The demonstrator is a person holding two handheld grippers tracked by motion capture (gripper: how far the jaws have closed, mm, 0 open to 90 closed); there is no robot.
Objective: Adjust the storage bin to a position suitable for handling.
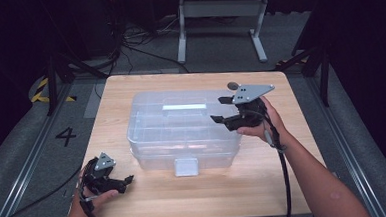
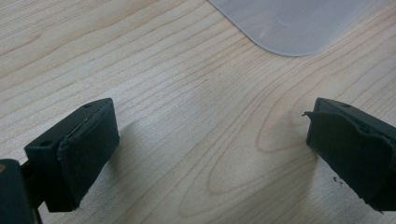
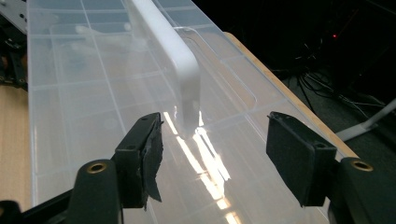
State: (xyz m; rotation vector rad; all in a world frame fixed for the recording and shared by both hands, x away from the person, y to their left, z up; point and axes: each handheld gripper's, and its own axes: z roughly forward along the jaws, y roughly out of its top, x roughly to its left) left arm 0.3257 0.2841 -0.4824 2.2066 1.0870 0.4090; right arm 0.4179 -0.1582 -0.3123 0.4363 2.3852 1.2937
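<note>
Two hand-held grippers flank a clear plastic storage box (image 1: 182, 129) on a light wooden table (image 1: 295, 183), both with jaws spread and gripping nothing.

Nearest the high camera, the left gripper (image 1: 127, 180) rests low by the table's near left corner, held in the person's left hand (image 1: 88, 196); in its own view its black pads (image 2: 79, 154) stand wide apart over bare wood grain, with a rounded corner of the box (image 2: 289, 23) just ahead. At the box's right end, the right gripper (image 1: 220, 109) hovers above the lid, in the right hand (image 1: 264, 122). In the right gripper view its open jaws frame the white handle (image 3: 173, 60) running along the lid's middle, without touching it. A white latch (image 1: 186, 166) sits on the box's near side, facing the table's near edge. The box itself occupies the table's centre.
</note>
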